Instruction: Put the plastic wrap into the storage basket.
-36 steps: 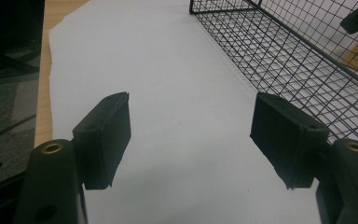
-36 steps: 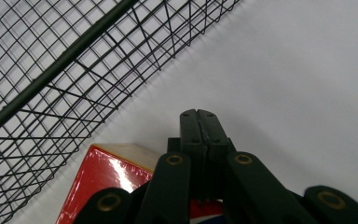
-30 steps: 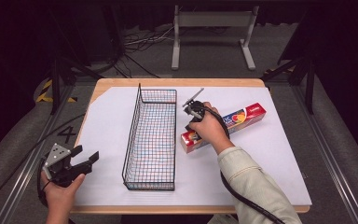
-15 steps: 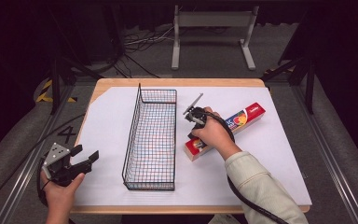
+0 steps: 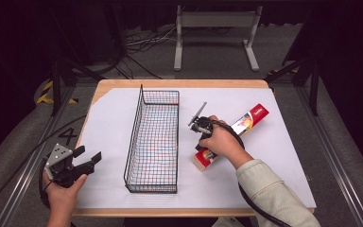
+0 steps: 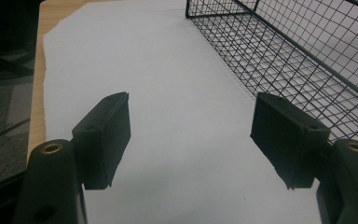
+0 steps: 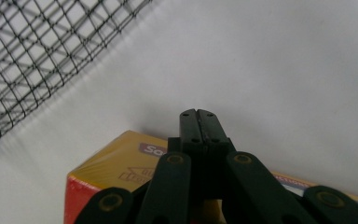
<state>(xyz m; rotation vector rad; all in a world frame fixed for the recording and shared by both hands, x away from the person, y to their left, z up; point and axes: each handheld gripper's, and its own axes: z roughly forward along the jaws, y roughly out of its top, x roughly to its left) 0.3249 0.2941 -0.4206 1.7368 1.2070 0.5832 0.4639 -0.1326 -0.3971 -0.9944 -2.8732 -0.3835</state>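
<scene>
Sliding along the long red and yellow cardboard box (image 5: pixel 231 135), my right gripper (image 7: pixel 198 122) has moved down toward its near end, jaws pressed together and empty, resting over the top face, probably to push it rather than lift it. That box lies slanted on the white-papered tabletop (image 5: pixel 108 123), just right of the black wire basket (image 5: pixel 153 142). My left gripper (image 6: pixel 191 135) waits with jaws spread, holding nothing.
</scene>
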